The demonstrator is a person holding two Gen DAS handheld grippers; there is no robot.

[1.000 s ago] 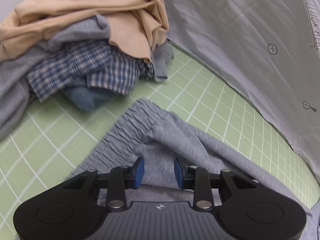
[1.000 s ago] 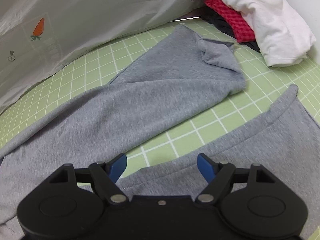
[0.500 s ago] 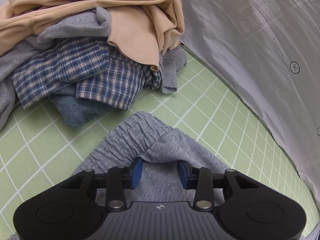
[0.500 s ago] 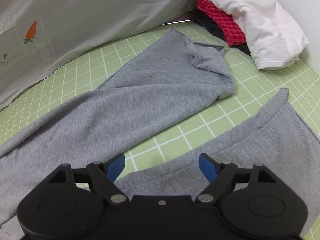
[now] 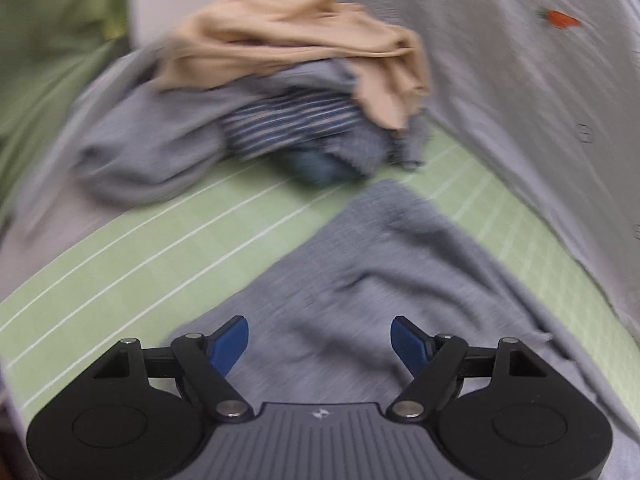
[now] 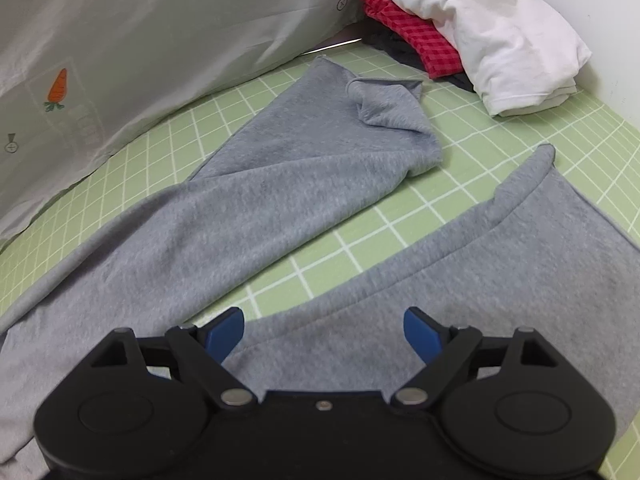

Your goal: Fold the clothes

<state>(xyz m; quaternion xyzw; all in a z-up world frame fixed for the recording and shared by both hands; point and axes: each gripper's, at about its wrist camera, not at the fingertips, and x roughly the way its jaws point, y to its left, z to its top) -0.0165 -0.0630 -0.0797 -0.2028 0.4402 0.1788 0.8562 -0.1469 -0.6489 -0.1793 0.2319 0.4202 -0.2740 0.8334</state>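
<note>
Green grid mat [image 6: 420, 200]; grey carrot-print sheet [image 6: 160, 32] behind.

Left gripper [image 5: 319, 344]: black plastic body, ribbed grey centre panel w/ small white logo, round discs each side, silver pivot screws, blue pads [image 5: 228, 342]. Right gripper [image 6: 323, 332]: same black linkage arms, silver screws, blue pads [image 6: 422, 334], plain black centre.

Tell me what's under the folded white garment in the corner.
Under the folded white garment lies a red checked cloth, then a dark fabric. Anything deeper is covered.

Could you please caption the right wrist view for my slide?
Open right gripper above grey sweatpants spread on the green mat.
</note>
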